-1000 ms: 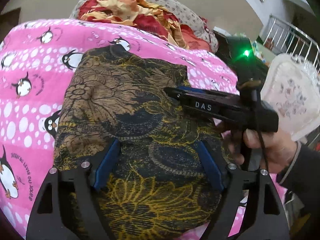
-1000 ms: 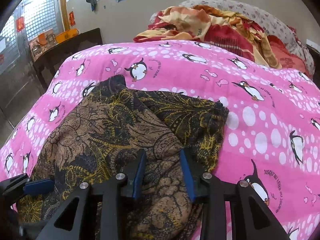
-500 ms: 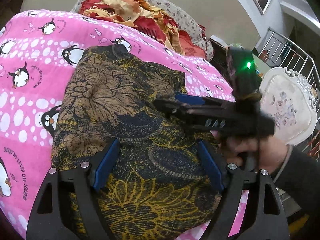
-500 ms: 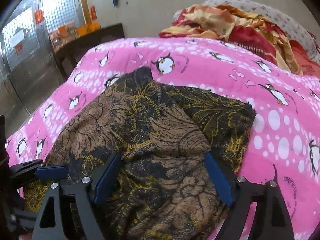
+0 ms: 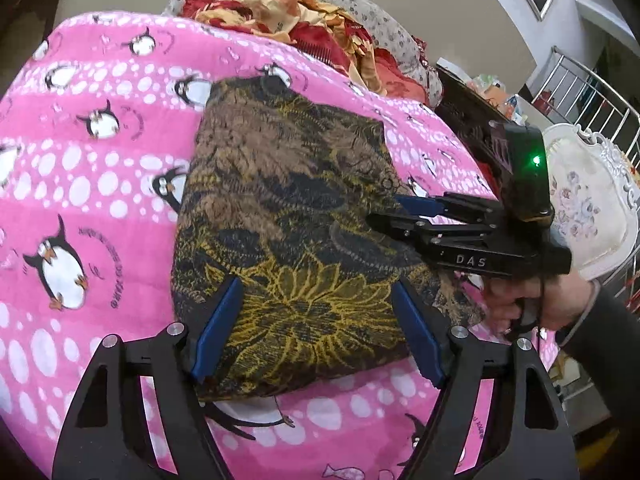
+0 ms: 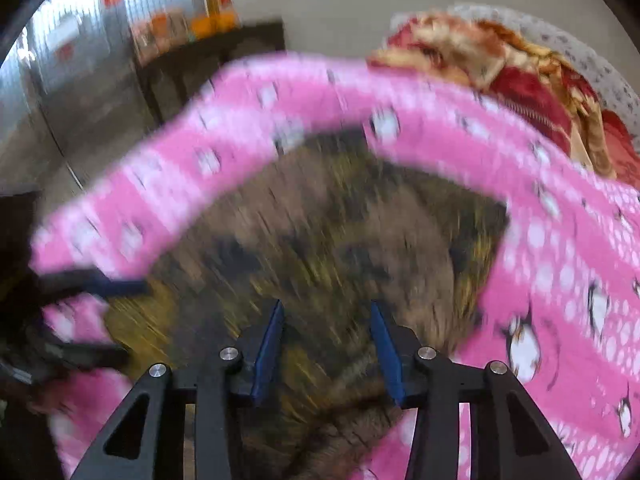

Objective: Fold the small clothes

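Observation:
A folded dark garment with brown and yellow flowers lies on the pink penguin blanket. My left gripper hovers over the garment's near edge. Its blue pads stand wide apart and are closing slightly, with cloth below them but none pinched. My right gripper, held by a hand, reaches in over the garment's right edge. The right wrist view is motion-blurred. There the right gripper is over the garment, its jaws closing with a gap still between them. The left gripper shows at the left.
A heap of red and orange bedding lies at the far end of the bed. A white padded chair and a metal railing stand to the right. A dark table stands beyond the bed's left side.
Both grippers have drawn back from the garment, so its near edge and more blanket show. The right jaws spread wide, then narrowed. The right view has turned and blurred.

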{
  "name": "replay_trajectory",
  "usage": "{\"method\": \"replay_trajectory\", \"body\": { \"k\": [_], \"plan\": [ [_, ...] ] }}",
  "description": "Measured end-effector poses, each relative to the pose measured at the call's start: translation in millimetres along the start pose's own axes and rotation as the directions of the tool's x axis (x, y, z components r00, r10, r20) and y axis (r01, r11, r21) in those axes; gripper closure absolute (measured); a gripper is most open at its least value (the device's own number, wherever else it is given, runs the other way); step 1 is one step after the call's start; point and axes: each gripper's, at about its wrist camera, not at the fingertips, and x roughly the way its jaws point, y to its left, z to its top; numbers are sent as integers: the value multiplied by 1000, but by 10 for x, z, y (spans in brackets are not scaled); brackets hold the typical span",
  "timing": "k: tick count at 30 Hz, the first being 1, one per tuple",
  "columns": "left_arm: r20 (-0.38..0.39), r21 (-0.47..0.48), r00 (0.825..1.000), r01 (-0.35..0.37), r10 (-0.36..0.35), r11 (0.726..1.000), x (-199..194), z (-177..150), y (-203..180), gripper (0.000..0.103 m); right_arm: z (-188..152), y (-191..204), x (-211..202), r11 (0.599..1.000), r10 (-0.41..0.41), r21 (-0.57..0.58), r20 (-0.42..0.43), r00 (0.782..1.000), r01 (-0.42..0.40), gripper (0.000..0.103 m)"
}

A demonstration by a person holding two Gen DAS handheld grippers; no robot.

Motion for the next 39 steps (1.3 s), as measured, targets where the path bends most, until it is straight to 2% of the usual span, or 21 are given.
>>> {"method": "replay_trajectory", "body": {
  "k": [2, 5, 8, 10, 12, 13, 15, 16, 17, 20, 22, 24, 25, 28, 29, 31, 34, 38, 39],
  "plan": [
    [9, -1, 1000, 6, -6, 1000, -18, -24, 6, 26, -127, -123, 38, 997, 35, 61, 49, 998, -38, 56],
    [27, -15, 1000, 5, -5, 1000, -115, -33, 10, 31, -139, -168, 62, 992, 52, 113, 43, 998, -57, 53],
    [54, -29, 998, 11, -10, 1000, -290, -76, -26, 31, -27, -110, -2, 994, 45, 96, -9, 999, -44, 55],
    [41, -28, 999, 10, -9, 1000, -305, -147, -43, 31, -58, 46, -313, 998, 49, 45, 69, 996, -52, 56],
    [15, -13, 1000, -22, 22, 1000, -204, -216, -57, 32, -142, 241, -539, 997, 81, -19, 134, 988, -79, 55],
    [17, 1, 999, -36, 36, 999, -159, -231, -81, 32, -200, 331, -570, 995, 92, -45, 138, 986, -87, 52],
    [14, 44, 997, -77, 76, 996, -97, -228, -167, 32, -424, 491, -379, 989, 108, -111, 43, 993, -102, 51],
    [9, 57, 995, -99, 99, 993, -83, -226, -206, 32, -531, 521, -255, 987, 81, -137, -7, 997, -81, 51],
    [7, 64, 994, -108, 107, 992, -88, -223, -221, 32, -615, 562, -276, 984, 53, -171, 50, 997, -44, 51],
    [21, 18, 994, -105, 105, 994, -242, -150, -176, 31, -582, 544, -426, 997, 21, -78, 73, 997, -15, 51],
    [68, -15, 983, -169, 170, 986, -403, -57, -102, 31, -591, 470, -625, 1000, -22, 15, 106, 994, 21, 51],
    [93, -44, 973, -210, 213, 977, -482, 27, -13, 29, -718, 325, -866, 987, -113, 127, 116, 987, 98, 49],
    [75, -57, 969, -233, 237, 971, -472, 67, 31, 28, -768, 268, -926, 980, -133, 161, 112, 985, 114, 49],
    [-41, -66, 939, -344, 342, 937, -342, 114, 72, 27, -999, -4, -1101, 946, -197, 277, 73, 978, 170, 49],
    [-84, -61, 929, -365, 360, 929, -280, 89, 46, 24, -1077, -92, -1148, 926, -225, 323, 46, 973, 198, 49],
    [-154, -51, 911, -395, 384, 917, -163, 22, -14, 7, -1219, -179, -1210, 884, -269, 396, -5, 963, 249, 49],
    [-154, -22, 897, -422, 414, 906, -106, -76, -214, 5, -1395, -130, -1278, 851, -255, 468, -28, 967, 238, 49],
    [-123, -10, 872, -478, 473, 878, -152, -103, -437, 5, -1480, 123, -1274, 865, -244, 448, -22, 969, 228, 49],
    [-122, -7, 871, -480, 476, 877, -159, -106, -466, 5, -1494, 204, -1306, 875, -245, 429, -12, 970, 226, 49]
  ]
}}
